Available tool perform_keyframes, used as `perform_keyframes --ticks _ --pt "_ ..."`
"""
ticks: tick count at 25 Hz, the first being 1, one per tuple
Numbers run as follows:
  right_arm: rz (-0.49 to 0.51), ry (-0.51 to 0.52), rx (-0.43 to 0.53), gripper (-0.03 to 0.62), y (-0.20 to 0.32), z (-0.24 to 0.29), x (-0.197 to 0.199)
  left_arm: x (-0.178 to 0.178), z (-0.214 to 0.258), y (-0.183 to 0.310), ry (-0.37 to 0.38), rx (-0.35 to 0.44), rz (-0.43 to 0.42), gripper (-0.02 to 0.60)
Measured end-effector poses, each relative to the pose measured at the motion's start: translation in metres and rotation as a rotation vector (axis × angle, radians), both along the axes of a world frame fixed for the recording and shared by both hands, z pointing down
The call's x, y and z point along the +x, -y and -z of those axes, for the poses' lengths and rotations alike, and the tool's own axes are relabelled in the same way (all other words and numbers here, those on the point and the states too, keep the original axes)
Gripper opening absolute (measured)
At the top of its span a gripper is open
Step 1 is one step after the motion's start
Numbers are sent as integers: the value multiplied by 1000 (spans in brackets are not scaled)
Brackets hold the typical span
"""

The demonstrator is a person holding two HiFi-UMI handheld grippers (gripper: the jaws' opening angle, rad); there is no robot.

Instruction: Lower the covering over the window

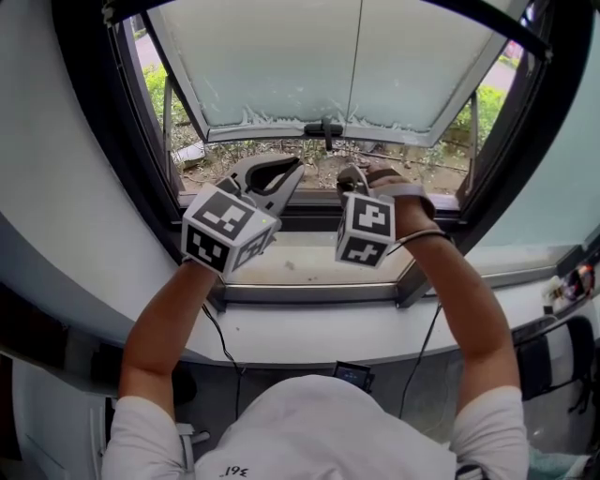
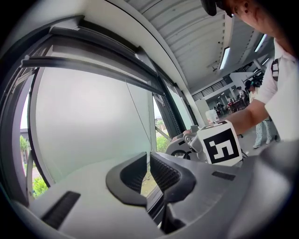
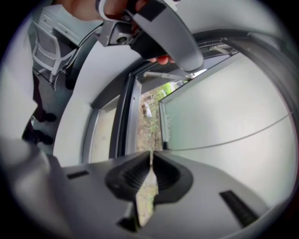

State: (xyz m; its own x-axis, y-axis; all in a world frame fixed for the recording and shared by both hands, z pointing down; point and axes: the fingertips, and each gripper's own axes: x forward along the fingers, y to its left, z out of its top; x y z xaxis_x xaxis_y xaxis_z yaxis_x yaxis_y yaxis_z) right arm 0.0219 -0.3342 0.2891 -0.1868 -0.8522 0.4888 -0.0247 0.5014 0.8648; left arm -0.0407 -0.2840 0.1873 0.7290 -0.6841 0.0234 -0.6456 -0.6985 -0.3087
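Nearest me, bare forearms [image 1: 169, 319] reach over a smooth white ledge [image 1: 309, 339], and a thin black cable [image 1: 221, 339] trails off its edge. My left gripper [image 2: 149, 156] sits level, its ribbed dark pads pressed together on nothing. The right gripper [image 3: 150, 154], just beside it, tips downward with its pads meeting at the tips, also empty. Both hang over a pale, speckled sill [image 1: 305, 264] inside a thick black frame [image 1: 103, 122]. Beyond, the frosted sash [image 1: 281, 56] swings outward at the bottom, with a dark handle [image 1: 323, 128] on its lower rail and a thin line down the glass. Past that lie bare dirt [image 1: 384, 161] and green shrubs [image 1: 157, 89]. The covering is not down. The pane is bare, and I cannot tell whether the dark bar [image 1: 497, 21] across the top is its edge.
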Motion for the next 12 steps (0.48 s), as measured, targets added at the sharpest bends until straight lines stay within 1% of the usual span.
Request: perform_keyframes --ticks 7,12 --pt "-15 -7 -47 34 -6 -15 3 -10 25 4 22 81 49 21" --pt "-31 1 -72 34 -6 -21 5 -19 44 7 42 130 77 36"
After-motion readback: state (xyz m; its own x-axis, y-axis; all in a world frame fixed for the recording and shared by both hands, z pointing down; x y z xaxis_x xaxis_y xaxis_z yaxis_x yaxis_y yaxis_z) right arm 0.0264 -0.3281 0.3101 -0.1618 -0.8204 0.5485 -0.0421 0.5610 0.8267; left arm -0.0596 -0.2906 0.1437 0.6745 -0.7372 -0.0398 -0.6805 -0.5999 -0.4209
